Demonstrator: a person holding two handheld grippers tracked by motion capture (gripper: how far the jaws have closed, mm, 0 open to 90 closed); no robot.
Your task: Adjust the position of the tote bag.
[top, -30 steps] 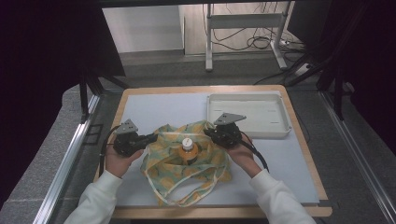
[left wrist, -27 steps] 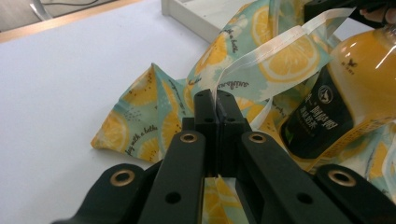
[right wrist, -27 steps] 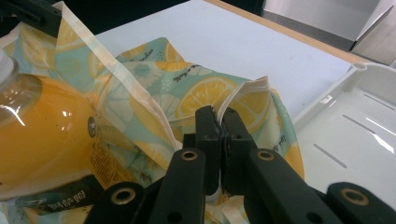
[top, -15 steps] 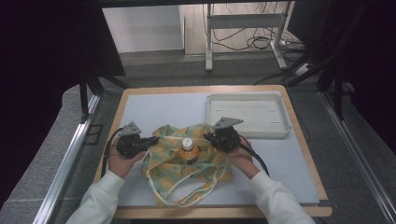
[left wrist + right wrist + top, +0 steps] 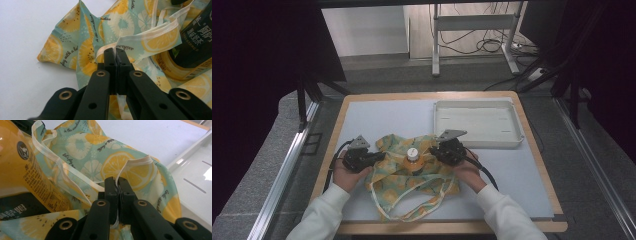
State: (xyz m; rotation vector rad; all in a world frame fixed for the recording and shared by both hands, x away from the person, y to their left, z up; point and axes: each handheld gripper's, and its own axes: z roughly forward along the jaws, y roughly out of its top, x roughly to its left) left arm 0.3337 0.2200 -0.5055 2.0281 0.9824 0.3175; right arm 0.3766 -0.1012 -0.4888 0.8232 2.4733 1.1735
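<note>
Both grippers pinching the bag rim, bottle standing inside, bag now lower on the table.

Nearest me, my left gripper (image 5: 373, 157) is clamped tight on the bag (image 5: 412, 175) rim's left side and my right gripper (image 5: 438, 151) is clamped on its right side; the gripper views show pale hem squeezed between each pair of closed jaws. Compared with a second ago, both hands sit lower and the fabric has slumped flatter onto the mat (image 5: 377, 120), handles (image 5: 404, 210) trailing toward me. I read that as setting the loaded bag down, not lifting. Bottle (image 5: 412, 159) stands upright in the bag mouth between the grippers, cap showing, dark-and-yellow label in the close views. Farther back right, the white tray (image 5: 477, 122) holds nothing, well apart from the bag.
</note>
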